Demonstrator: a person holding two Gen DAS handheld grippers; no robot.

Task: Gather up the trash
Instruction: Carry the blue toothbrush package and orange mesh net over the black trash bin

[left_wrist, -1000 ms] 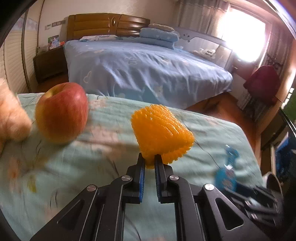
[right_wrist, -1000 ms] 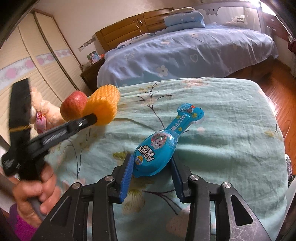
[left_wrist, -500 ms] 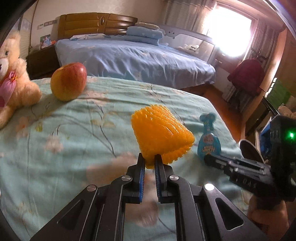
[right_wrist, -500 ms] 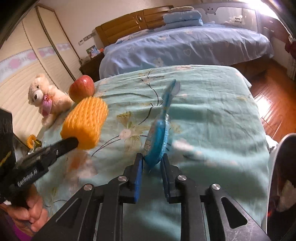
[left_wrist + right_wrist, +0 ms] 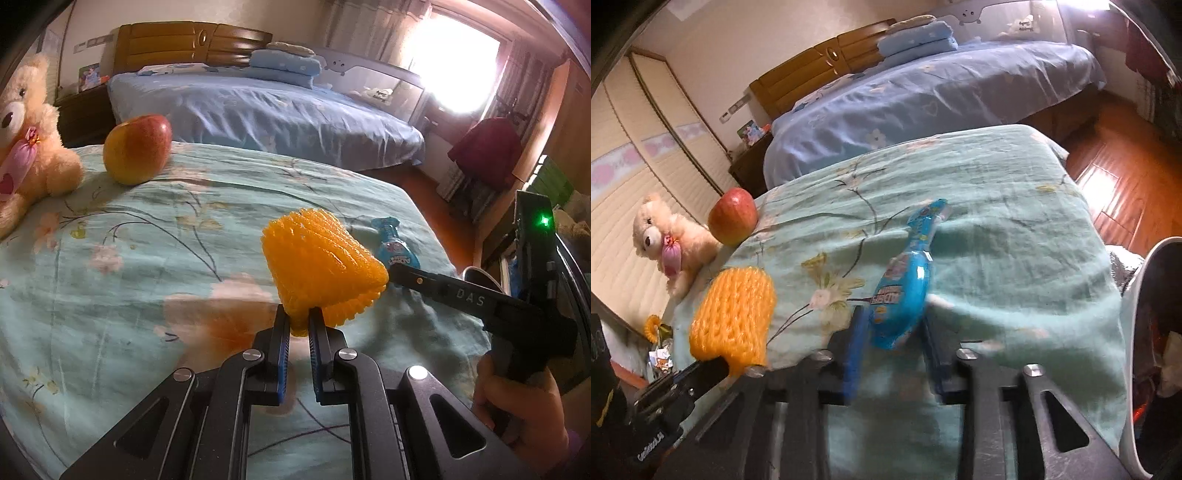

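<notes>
My left gripper (image 5: 298,325) is shut on an orange foam fruit net (image 5: 321,269) and holds it above the teal bedspread (image 5: 147,258). The net also shows in the right wrist view (image 5: 735,317). My right gripper (image 5: 892,332) has its jaws spread wide, with a blue snack wrapper (image 5: 905,280) standing between them, blurred; I cannot tell whether it touches the pads. The wrapper shows in the left wrist view (image 5: 395,247), beyond the net. A white trash bin (image 5: 1145,332) with rubbish inside stands at the right edge of the bed.
A red apple (image 5: 138,153) and a cream teddy bear (image 5: 26,136) sit at the far left of the bedspread. A blue bed (image 5: 258,110) stands behind. Wooden floor (image 5: 1119,162) lies to the right. Small clutter (image 5: 657,343) sits low at the left.
My right gripper was shut on the blue wrapper half a second ago; its jaws are now spread wide around it. Both grippers have moved toward the bin side. The left still holds the net.
</notes>
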